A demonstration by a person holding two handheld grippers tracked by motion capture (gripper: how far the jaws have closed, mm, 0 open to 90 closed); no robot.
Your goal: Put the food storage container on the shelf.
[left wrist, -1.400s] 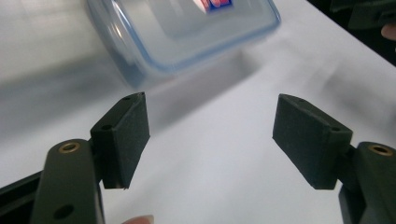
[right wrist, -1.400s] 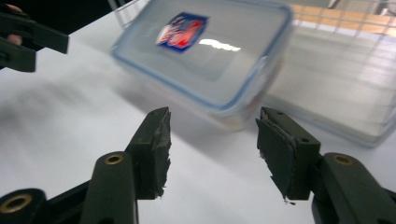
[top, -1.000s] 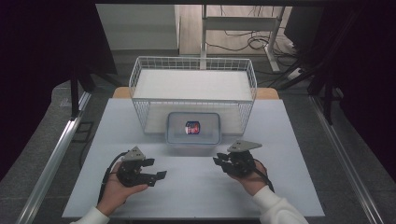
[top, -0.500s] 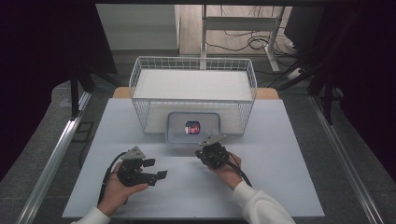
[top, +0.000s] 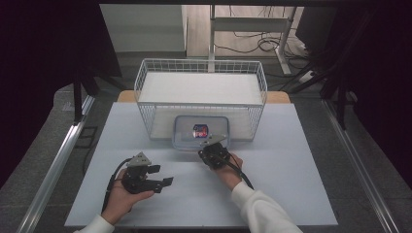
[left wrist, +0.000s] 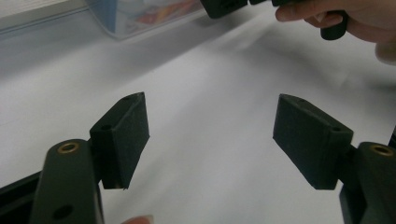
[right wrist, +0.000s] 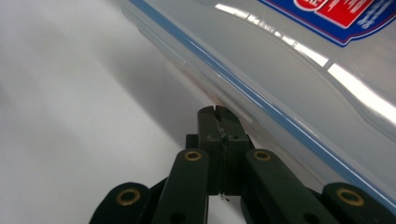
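A: Status on the lidded plastic container (top: 201,132)?

B: It sits on the white table (top: 291,184), butted against the front of the white wire basket (top: 201,92), roughly centre. Clear lid with a red-and-blue label. Long axis runs left-right across the table, parallel to the basket front.

A: Which gripper is on it?

B: The right gripper (top: 212,151). It's at the container's near edge, right of centre, pointing away from the person. In the right gripper view, the right gripper (right wrist: 217,111) has its jaws pressed flat together with nothing between them, tips at the base of the container (right wrist: 299,79) where the wall meets the table. Can't tell whether the tips touch the plastic or stop just short (the view is very close and the wall is glossy).

A: And the left?

B: The left gripper (top: 145,177) is down near the table's front left, well apart from the container, lying in the open palm, pointing right. In the left gripper view, the left gripper (left wrist: 212,135) has jaws spread wide, empty, bare table between them.

A: So what does the next move turn on?

B: The container lies straight ahead of the right jaws, broadside on. My read: closed jaws at the lower edge look like a nudge or a pry at the lid lip, not a grab. A push off-centre would tend to swing the box, though the basket behind blocks it.
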